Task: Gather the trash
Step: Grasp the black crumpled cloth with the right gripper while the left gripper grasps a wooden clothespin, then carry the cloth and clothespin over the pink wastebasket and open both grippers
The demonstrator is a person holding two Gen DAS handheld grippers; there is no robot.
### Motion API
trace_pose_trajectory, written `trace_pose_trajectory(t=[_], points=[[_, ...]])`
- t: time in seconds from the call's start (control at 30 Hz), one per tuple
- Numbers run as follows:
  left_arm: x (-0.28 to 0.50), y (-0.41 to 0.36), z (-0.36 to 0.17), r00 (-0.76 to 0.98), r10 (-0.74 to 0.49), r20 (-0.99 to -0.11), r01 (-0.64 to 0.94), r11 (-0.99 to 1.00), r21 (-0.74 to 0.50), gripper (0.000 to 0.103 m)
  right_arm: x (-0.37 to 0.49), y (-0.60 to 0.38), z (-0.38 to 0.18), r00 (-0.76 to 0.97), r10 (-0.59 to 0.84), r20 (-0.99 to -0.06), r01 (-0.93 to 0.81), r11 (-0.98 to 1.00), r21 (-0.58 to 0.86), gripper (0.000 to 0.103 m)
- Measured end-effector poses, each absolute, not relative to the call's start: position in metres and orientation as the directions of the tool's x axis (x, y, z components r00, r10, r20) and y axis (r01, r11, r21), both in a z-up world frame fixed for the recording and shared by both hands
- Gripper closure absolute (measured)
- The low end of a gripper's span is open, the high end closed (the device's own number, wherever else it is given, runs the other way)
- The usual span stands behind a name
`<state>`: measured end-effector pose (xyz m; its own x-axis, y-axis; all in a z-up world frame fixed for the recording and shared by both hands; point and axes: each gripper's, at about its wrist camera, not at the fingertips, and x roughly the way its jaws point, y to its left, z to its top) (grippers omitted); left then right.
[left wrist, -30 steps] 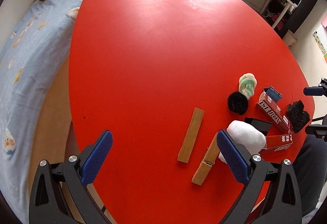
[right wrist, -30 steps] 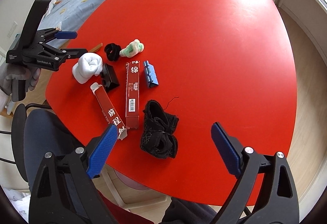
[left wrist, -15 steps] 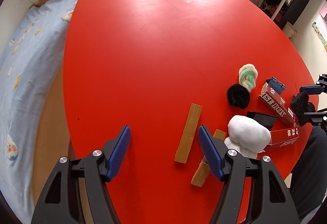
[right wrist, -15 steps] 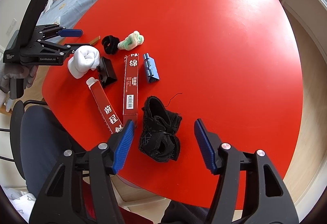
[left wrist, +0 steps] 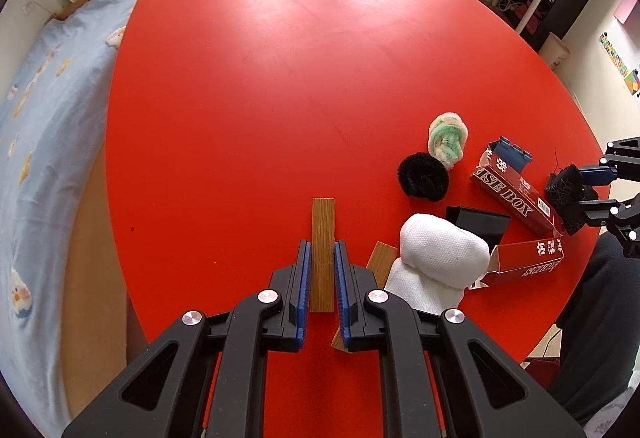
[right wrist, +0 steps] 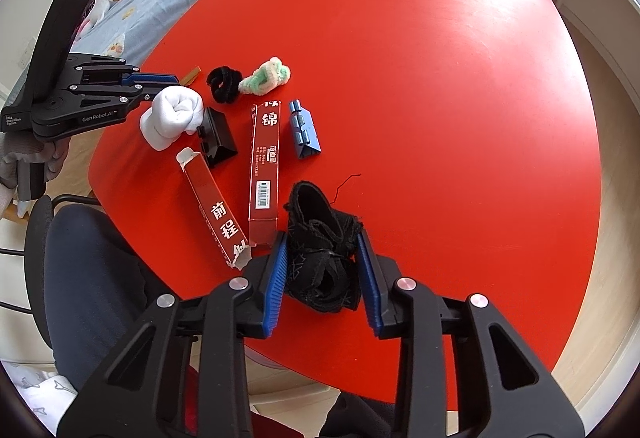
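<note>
From the left wrist camera, the left gripper (left wrist: 322,270) is squeezed tight on a flat wooden stick (left wrist: 323,238) lying on the red table (left wrist: 260,78). A second wooden stick (left wrist: 380,258) lies just beside it, partly under the white sock ball (left wrist: 440,262).

From the right wrist camera, the right gripper (right wrist: 323,264) has its blue pads pressed on both sides of the black cloth bundle (right wrist: 324,250). A long red box (right wrist: 264,174) lies just beside the bundle, and the blue piece (right wrist: 304,134) is near the far end of that box.
</note>
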<state>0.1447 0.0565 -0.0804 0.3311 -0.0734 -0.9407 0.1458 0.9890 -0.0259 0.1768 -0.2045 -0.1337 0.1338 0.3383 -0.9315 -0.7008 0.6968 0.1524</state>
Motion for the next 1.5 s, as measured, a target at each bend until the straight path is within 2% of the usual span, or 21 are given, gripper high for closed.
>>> trace_pose_trajectory(t=[0.37, 0.97, 1.5], points=[[0.133, 0.056, -0.072, 0.373, -0.062, -0.926, 0.093, 0.995, -0.029, 0.092, 0.176, -0.218, -0.124, 0.176, 0.354, -0.919, -0.682, 0.717, 0.146, 0.072], [0.063, 0.04, -0.015, 0.535, -0.059, -0.843, 0.035, 0.998, -0.048, 0.092, 0.134, -0.241, -0.068, 0.299, 0.459, -0.836, -0.677, 0.72, 0.153, 0.071], [-0.014, -0.01, 0.01, 0.617, -0.154, -0.772, 0.086, 0.988, -0.128, 0.092, 0.054, -0.269, -0.049, 0.344, 0.538, -0.769, -0.684, 0.705, 0.187, 0.071]])
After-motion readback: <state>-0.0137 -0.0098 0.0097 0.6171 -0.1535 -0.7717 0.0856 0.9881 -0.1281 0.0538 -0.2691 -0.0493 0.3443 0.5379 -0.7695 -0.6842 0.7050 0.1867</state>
